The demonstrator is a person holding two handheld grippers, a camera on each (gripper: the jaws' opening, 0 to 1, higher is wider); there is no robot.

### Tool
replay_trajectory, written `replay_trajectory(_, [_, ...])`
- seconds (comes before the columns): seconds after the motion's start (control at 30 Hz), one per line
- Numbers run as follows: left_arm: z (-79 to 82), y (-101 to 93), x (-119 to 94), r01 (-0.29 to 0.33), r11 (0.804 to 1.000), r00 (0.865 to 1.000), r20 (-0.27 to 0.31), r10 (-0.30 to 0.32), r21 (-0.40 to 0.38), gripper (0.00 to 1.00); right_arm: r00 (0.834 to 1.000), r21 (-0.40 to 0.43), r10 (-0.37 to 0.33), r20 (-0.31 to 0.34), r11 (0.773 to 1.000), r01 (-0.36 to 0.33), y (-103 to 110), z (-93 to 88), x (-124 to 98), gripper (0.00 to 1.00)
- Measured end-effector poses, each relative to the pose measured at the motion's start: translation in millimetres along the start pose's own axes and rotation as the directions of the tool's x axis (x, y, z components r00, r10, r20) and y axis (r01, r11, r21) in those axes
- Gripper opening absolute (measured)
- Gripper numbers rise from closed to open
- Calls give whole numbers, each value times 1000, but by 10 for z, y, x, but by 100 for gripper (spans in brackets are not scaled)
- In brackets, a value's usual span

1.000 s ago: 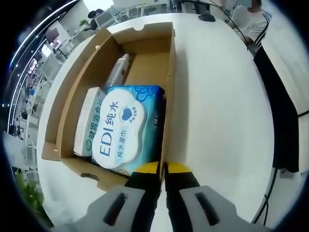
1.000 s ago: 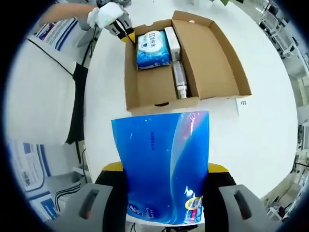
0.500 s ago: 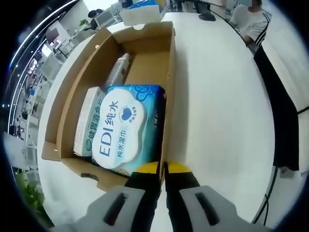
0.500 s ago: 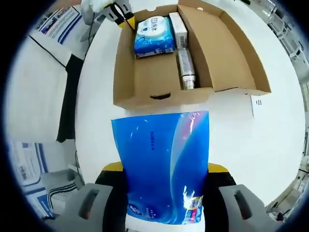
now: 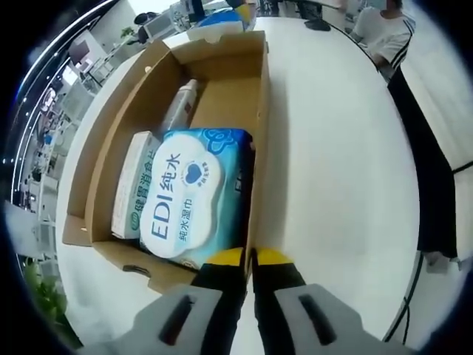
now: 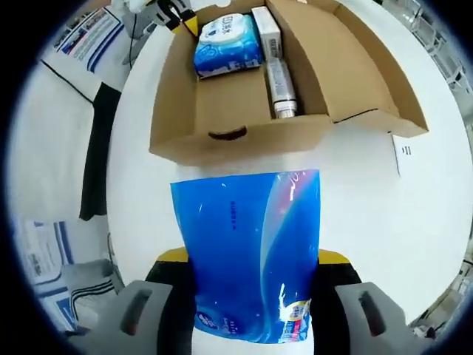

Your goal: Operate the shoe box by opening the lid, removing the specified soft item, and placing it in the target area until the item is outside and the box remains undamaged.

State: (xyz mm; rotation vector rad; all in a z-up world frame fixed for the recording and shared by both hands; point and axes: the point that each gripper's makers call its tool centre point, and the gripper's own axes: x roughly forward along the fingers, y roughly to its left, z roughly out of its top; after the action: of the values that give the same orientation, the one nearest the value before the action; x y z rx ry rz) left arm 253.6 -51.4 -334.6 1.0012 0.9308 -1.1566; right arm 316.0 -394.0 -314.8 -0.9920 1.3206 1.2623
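Observation:
The open cardboard shoe box (image 5: 260, 96) lies on the white table (image 5: 332, 148). Inside are a teal EDI wet-wipes pack (image 5: 188, 192), a green-and-white carton (image 5: 137, 188) and a slim bottle (image 5: 181, 107). My left gripper (image 5: 250, 259) is shut on the near end of the box's side wall. My right gripper (image 6: 251, 255) is shut on a soft blue pouch (image 6: 247, 251), held in front of the box's end wall (image 6: 236, 140). The lid (image 6: 362, 66) lies folded out to the right. The left gripper (image 6: 181, 18) shows at the box's far corner, and the pouch (image 5: 220, 16) beyond the box's far end.
A person in a white shirt (image 5: 384, 29) sits at the table's far edge. A dark cloth (image 5: 421, 163) hangs along the table's side. A small white label (image 6: 404, 151) lies right of the box. Bare table lies on both sides of the box.
My right gripper has carried the blue pouch closer to the box's end wall; the pouch now shows beyond the box in the left gripper view. The left gripper has stayed put.

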Motion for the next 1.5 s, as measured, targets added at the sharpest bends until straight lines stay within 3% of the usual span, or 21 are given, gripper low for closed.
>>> replay_trajectory(0.3, [-5,-5,0,-16,1000,1000,-21,16,-14,2,1000,-33,-14,6,999,14,-9,22,204,60])
replay_trajectory(0.8, [-8,11,1,-7,998,999,-39,4,-60,2,1000,3,-8,-7,1000,8,-88,-48,355,60])
replay_trajectory(1.33, [-15,22,-1,-10,998,999,-51,6,-69,3,1000,-15,15,7,1000,-15,-100,-40,395,62])
replay_trajectory(1.5, [-17,37,-6,-10,998,999,-52,6,-65,3,1000,-28,7,24,1000,-7,-59,-33,395,69])
